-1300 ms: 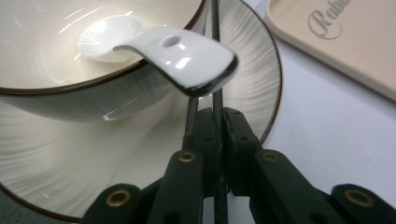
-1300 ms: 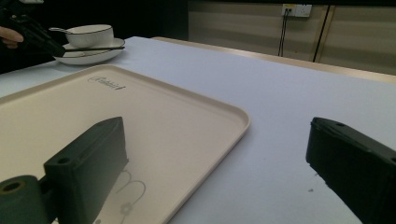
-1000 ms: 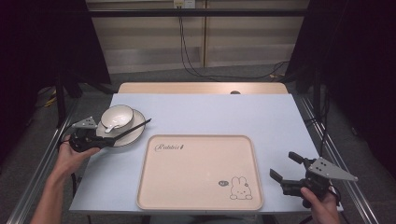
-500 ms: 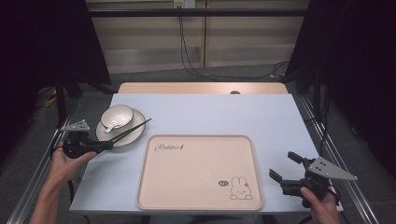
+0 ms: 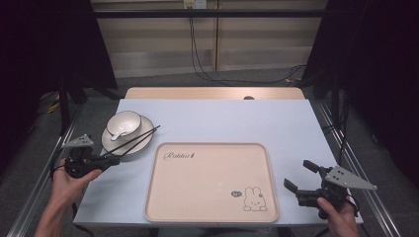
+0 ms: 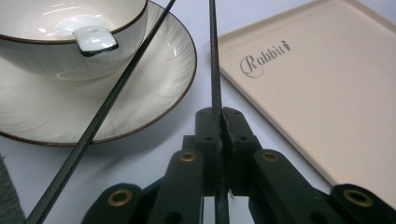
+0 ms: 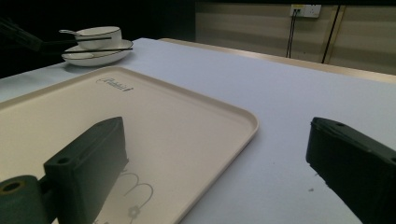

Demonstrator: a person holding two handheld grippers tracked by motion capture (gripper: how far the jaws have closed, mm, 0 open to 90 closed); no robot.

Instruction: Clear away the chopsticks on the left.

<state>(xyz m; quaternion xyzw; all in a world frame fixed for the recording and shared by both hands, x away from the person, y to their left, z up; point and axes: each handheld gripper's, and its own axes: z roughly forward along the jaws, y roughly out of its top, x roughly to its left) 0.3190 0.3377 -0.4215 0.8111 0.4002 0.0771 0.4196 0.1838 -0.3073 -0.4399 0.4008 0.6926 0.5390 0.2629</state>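
Observation:
My left gripper is at the table's left edge, shut on a black chopstick clamped between its pads. A second chopstick runs slantwise past the jaws on the left; I cannot tell if it is gripped. Both chopsticks reach up and right over a white plate. On the plate stands a white bowl with a spoon inside. My right gripper hovers open at the front right, beside the tray, with nothing between its jaws.
The beige tray with a rabbit print lies in the middle of the pale blue table. A wooden strip borders the table's far edge. Metal rails run along both sides.
My left gripper has drawn back toward the lower left, away from the plate, while the chopstick tips stay over the plate's right rim. The right gripper has not moved.

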